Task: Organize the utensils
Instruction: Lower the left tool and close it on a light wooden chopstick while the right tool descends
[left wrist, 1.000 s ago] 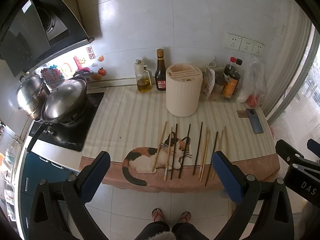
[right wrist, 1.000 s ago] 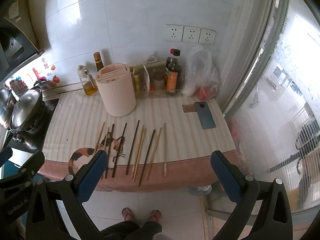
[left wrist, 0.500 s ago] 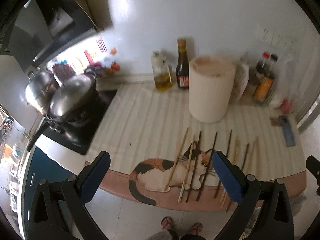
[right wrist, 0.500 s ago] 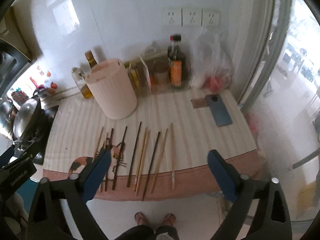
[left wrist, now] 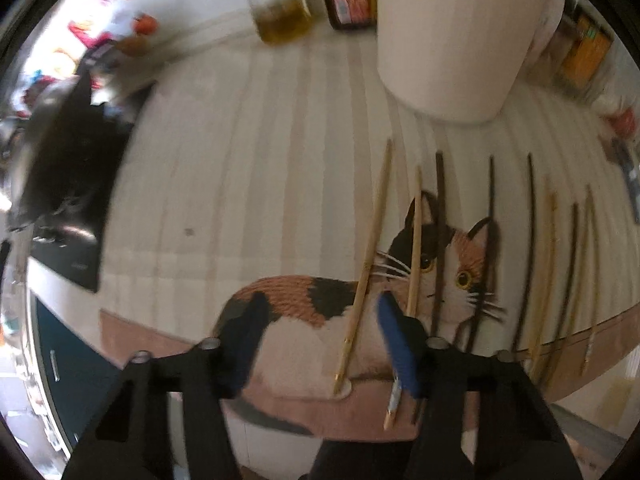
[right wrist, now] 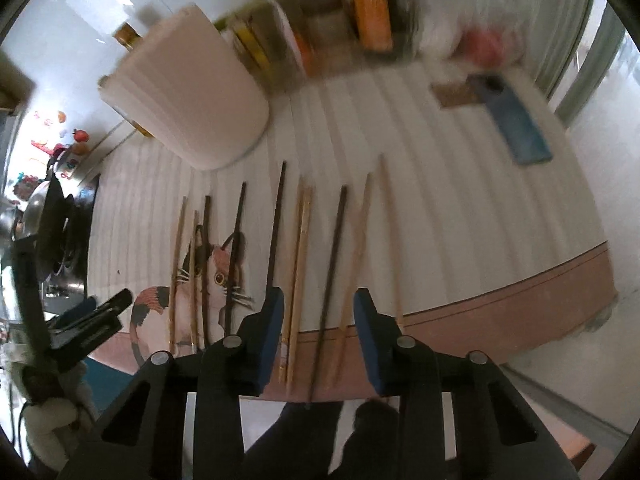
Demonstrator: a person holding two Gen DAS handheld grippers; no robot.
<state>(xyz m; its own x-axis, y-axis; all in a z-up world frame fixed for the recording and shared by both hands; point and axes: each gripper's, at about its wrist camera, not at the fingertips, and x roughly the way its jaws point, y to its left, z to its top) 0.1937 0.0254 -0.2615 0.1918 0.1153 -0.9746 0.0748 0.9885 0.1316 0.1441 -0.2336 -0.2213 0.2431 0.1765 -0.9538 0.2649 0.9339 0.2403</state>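
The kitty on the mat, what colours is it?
The cat picture is orange, black and white, a calico. Left wrist view shows it best.

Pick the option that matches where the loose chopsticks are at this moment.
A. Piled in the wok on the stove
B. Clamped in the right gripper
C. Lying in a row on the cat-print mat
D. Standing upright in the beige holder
C: the chopsticks lie flat, side by side, on the cat-print mat in front of the beige holder, and the right gripper is open above them, gripping none.
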